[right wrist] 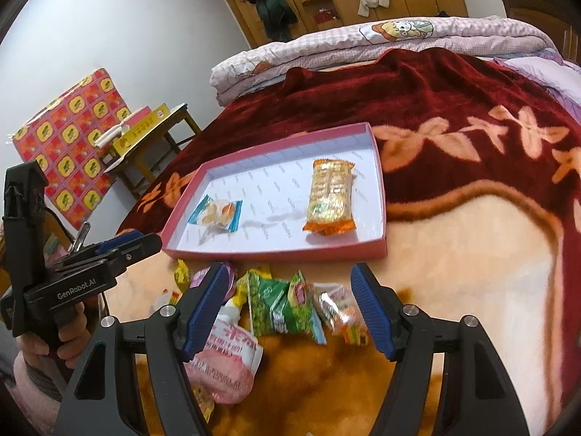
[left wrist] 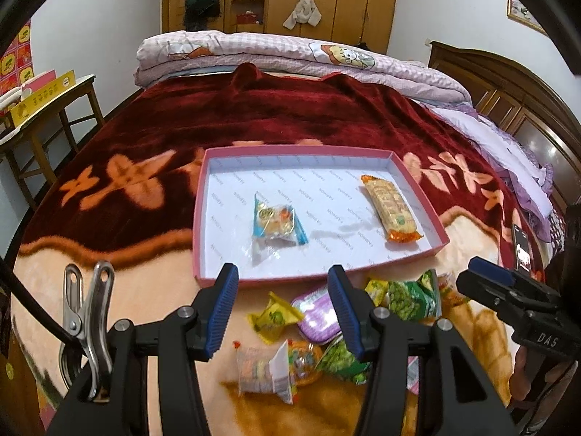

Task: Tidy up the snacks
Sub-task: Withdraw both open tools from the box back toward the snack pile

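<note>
A shallow pink tray (left wrist: 232, 279) (right wrist: 276, 252) lies on the bed. In it are a blue-edged clear snack packet (left wrist: 276, 225) (right wrist: 218, 214) and an orange cracker pack (left wrist: 392, 210) (right wrist: 330, 196). A pile of loose snacks lies in front of the tray: a yellow packet (left wrist: 272, 319), a purple tub (left wrist: 316, 316), green pea packets (left wrist: 410, 298) (right wrist: 279, 305), a pink pouch (right wrist: 228, 356) and small colourful candy bags (left wrist: 261, 367) (right wrist: 341, 312). My left gripper (left wrist: 283, 312) is open above the pile. My right gripper (right wrist: 290, 309) is open above the green packets; it also shows at the left wrist view's right edge (left wrist: 486, 276).
The bed has a red and cream floral blanket (left wrist: 254, 116), with folded pink quilts (left wrist: 290, 54) at its far end. A wooden side table with a yellow box (left wrist: 40, 98) stands to the left. A phone (left wrist: 521, 250) lies at the right. A wardrobe stands at the back.
</note>
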The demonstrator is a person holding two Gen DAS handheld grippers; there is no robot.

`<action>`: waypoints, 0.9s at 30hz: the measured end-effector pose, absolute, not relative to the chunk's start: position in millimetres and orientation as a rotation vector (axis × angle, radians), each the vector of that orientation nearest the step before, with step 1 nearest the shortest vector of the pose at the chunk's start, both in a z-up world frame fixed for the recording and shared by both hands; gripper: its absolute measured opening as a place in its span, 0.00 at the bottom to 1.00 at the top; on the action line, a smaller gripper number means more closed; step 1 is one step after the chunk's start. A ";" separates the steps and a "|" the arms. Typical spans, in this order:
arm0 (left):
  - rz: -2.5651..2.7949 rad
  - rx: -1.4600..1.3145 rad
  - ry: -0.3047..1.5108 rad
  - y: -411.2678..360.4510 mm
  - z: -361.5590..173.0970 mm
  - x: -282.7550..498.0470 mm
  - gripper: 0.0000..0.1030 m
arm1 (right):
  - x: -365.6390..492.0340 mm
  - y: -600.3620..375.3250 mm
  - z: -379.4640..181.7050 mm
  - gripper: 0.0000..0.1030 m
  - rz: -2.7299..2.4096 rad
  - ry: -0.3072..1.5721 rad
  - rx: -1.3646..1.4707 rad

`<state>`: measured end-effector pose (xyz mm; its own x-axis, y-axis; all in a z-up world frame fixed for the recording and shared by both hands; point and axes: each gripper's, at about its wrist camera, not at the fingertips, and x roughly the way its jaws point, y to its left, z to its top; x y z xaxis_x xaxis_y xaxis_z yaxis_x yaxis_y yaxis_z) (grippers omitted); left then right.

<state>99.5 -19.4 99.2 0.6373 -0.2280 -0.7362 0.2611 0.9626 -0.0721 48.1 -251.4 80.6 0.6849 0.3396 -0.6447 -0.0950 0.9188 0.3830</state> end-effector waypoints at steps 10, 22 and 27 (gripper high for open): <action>-0.268 0.039 0.838 -10.0 97.8 81.2 0.53 | 31.4 -247.9 77.7 0.69 0.248 0.796 0.337; -0.256 0.043 0.845 -3.2 94.0 60.4 0.53 | 13.4 -245.2 73.1 0.69 0.250 0.807 0.335; -0.254 0.048 0.851 -3.5 92.2 56.4 0.53 | 10.4 -246.7 69.7 0.69 0.247 0.822 0.339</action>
<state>56.4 -3.5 92.2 0.6307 -0.2029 -0.7490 0.2409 0.9687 -0.0596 10.4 -246.7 69.7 0.6568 0.3433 -0.6714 -0.0836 0.9180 0.3876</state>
